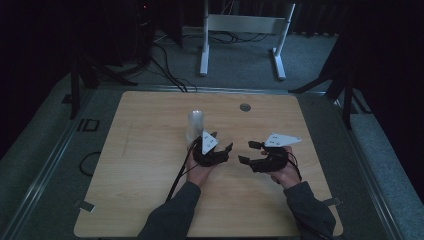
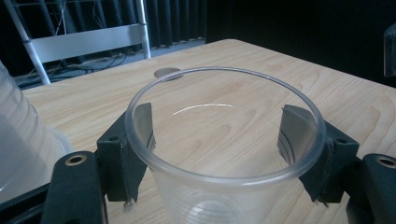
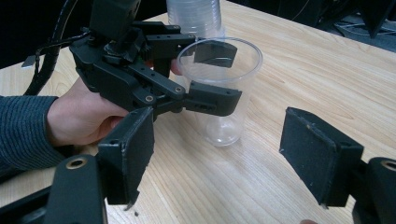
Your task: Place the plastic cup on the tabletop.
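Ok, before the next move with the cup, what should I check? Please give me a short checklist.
1. Cup stands upright on the table: ok.
2. Left gripper has one pad on each side of the cup, below the rim: ok.
3. Grip is firm enough to lift: cannot tell.
4. Right gripper is open and empty: ok.
5. Stack of cups stands apart from the cup: cannot tell.

A clear cup (image 3: 222, 93) stands between the black left tool (image 3: 215, 77) on the pale wood-grain table (image 1: 150, 150).
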`<state>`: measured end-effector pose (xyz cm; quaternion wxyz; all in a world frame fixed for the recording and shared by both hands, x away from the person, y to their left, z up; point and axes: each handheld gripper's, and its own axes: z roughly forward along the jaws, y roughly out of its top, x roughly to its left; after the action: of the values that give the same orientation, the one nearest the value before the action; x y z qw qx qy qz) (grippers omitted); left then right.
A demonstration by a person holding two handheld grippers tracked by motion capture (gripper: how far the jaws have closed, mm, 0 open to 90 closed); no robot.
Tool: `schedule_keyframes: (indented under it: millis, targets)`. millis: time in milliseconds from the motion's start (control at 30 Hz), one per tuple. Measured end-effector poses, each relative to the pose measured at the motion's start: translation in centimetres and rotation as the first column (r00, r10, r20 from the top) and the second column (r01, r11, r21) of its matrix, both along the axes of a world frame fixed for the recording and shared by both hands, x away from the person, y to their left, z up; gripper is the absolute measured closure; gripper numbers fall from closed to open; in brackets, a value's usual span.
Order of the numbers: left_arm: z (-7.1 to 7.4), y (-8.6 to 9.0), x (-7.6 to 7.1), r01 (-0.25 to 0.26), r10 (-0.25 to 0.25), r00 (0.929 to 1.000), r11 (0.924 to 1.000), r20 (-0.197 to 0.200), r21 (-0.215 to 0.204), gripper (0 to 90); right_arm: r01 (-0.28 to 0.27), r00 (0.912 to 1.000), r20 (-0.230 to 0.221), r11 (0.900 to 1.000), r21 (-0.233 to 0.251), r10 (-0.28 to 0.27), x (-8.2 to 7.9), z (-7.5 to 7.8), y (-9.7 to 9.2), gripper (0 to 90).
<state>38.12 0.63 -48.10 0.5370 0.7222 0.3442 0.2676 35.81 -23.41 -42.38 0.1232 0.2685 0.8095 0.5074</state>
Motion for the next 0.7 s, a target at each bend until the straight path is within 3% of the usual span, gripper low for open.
schedule_keyframes:
  millis: [467, 700]
  targets:
    - [-0.11, -0.53, -0.52, 0.004, -0.005, 0.9996, 0.9995, 0.027, 0.030, 26.8, -0.001, 1.0000, -0.001, 1.0000, 0.002, 0.001, -0.01, -0.11, 0.03, 26.0]
    - [-0.48, -0.69, -0.41, 0.012, -0.012, 0.9999, 0.9990, 0.000, 0.043, 25.8, 0.001, 1.0000, -0.002, 1.0000, 0.003, -0.001, -0.03, -0.14, -0.01, 26.0]
